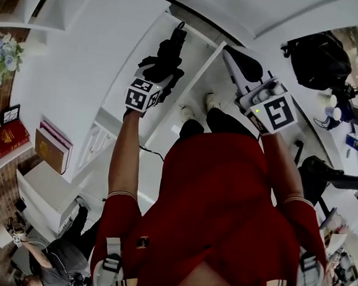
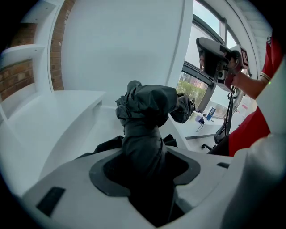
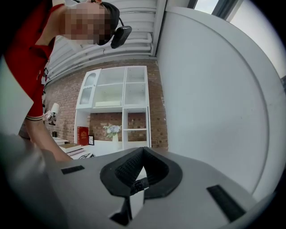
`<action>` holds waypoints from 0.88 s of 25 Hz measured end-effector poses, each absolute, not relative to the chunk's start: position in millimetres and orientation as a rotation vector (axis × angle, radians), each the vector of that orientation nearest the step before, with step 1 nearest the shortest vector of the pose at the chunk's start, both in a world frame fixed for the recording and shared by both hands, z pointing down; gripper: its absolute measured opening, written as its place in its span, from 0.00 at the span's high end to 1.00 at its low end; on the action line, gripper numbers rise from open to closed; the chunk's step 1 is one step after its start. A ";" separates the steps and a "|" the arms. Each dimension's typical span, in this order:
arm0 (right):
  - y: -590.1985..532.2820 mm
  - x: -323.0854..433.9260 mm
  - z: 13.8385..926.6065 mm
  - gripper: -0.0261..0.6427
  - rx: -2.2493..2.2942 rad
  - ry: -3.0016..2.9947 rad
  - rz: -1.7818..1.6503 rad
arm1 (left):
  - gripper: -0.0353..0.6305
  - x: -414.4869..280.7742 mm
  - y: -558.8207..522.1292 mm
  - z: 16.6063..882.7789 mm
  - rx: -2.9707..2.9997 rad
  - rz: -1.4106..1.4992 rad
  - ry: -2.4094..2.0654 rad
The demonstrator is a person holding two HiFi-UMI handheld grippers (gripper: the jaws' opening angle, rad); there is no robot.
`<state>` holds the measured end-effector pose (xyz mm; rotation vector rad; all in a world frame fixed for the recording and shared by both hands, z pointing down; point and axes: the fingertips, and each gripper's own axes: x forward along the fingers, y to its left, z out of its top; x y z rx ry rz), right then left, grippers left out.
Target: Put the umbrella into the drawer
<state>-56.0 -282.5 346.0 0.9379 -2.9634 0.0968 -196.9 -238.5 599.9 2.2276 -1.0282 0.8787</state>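
Our left gripper [image 2: 147, 154] is clamped on the folded umbrella [image 2: 149, 100], jaws wide around its bundled cloth, so the pick-up is done. Our right gripper [image 3: 142, 154] has its jaws together on nothing. Beyond, the drawer [image 2: 67, 116] stands open, with the umbrella over it and not yet released. We judge that lowering it in, letting go and perhaps shutting the drawer remain.

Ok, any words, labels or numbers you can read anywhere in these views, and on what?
No text can be read in any view.
Red book: gold print on the cover, too small to read.
Two marker cubes: square patterns only, no letters.
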 end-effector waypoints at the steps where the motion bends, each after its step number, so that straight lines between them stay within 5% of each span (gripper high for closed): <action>1: -285.1 -55.3 347.3 0.96 0.941 -2.961 0.105 | 0.60 -196.0 -240.2 605.8 2.215 0.898 -1.017; 22: -320.7 -26.7 375.4 0.96 0.965 -2.899 0.173 | 0.60 -183.0 -258.0 689.9 2.017 1.148 -0.826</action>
